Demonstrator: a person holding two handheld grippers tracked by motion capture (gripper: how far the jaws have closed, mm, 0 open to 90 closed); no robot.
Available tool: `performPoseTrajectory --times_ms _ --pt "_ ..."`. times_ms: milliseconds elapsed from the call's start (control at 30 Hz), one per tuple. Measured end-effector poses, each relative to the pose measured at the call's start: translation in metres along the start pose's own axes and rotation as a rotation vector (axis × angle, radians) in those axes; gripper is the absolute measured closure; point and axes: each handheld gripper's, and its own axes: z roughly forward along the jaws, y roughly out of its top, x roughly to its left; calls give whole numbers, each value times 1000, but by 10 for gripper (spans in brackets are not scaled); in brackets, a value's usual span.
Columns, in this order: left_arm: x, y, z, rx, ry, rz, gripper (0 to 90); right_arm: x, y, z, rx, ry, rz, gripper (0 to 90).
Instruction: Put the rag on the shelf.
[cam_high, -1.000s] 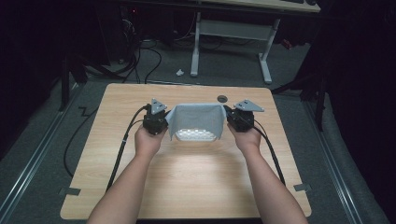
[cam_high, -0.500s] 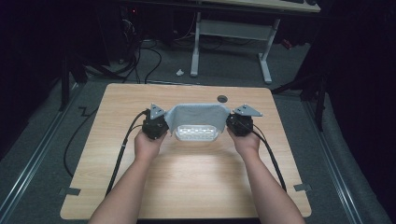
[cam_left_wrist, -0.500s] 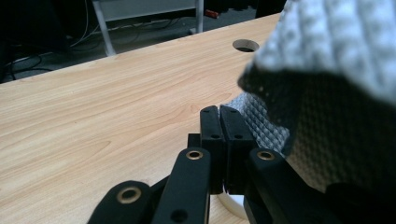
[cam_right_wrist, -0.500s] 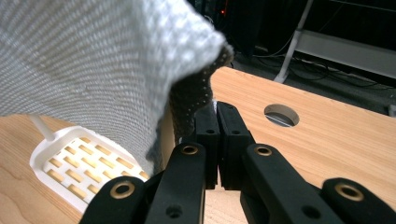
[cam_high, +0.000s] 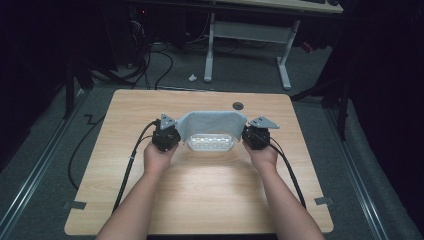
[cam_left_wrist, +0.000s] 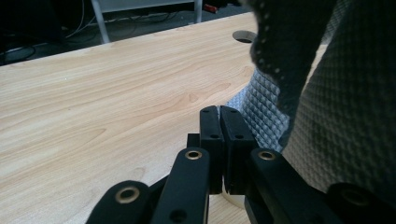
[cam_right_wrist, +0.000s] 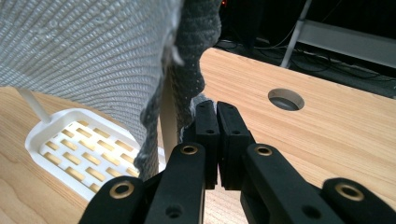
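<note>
A grey waffle-weave cloth (cam_high: 212, 122) is stretched upright between my two grippers above a white slotted tray (cam_high: 212, 143) on the wooden table (cam_high: 210, 200). My left gripper (cam_high: 176, 134) is shut on the cloth's left end. My right gripper (cam_high: 246, 134) is shut on its right end. In the left gripper view the jaws (cam_left_wrist: 219, 112) are pressed together, and the cloth (cam_left_wrist: 345, 126) hangs close on the right. In the right gripper view the jaws (cam_right_wrist: 216, 107) pinch the cloth's dark edge (cam_right_wrist: 191, 70), with the tray (cam_right_wrist: 79, 149) lying below to the left.
A round cable hole (cam_high: 238, 105) sits in the table just beyond the cloth. Black cables trail from both grippers to the table's near edge. A white desk frame (cam_high: 245, 50) and loose cords stand on the floor behind the table.
The cloth has been drawn up and away from the tray, so more of the white tray shows beneath it. Both hands have stayed nearly in place.
</note>
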Motion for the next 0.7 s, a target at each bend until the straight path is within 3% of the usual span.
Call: performPoseTrajectory --times_ms 467,567,700 --pt "3 -1 -4 8 7 3 844 -2 -1 -3 -2 -8 -2 879" --pt "5 -1 -7 6 22 -8 742 -3 -2 -5 3 -14 3 844" --pt "13 -4 -16 -23 39 -40 705 -7 -3 -10 -17 -30 10 801"
